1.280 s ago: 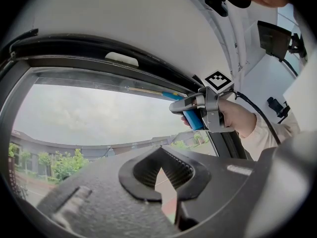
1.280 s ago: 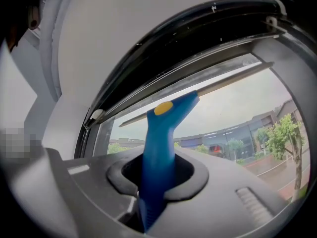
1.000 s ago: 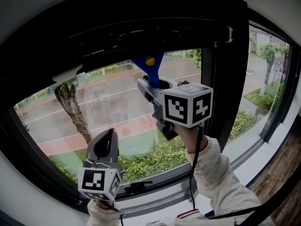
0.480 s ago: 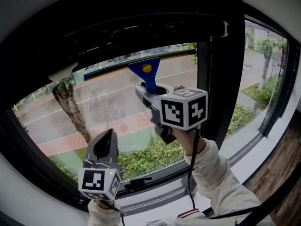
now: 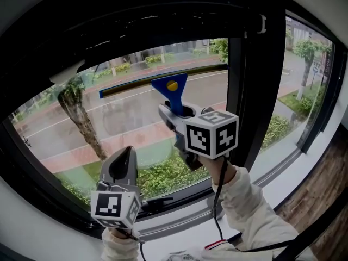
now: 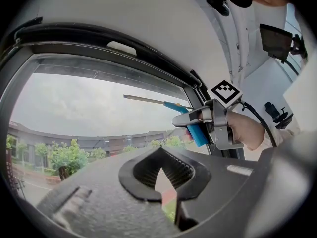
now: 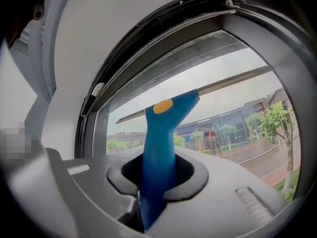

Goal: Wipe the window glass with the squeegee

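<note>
A blue squeegee with a yellow dot on its handle lies with its long blade against the window glass. My right gripper is shut on the squeegee's handle, which stands up between its jaws. The blade runs slanted across the pane in the right gripper view. My left gripper hangs lower left, away from the glass, shut with nothing in it. From the left gripper view I see the right gripper with the squeegee up at the pane.
A black window frame post stands just right of the squeegee. A black upper frame spans the top. The white sill lies below. Outside are a tree trunk, a road and hedges.
The squeegee has slid down the glass from the top edge, its blade now fully clear of the upper frame. The left gripper has stayed in place.
</note>
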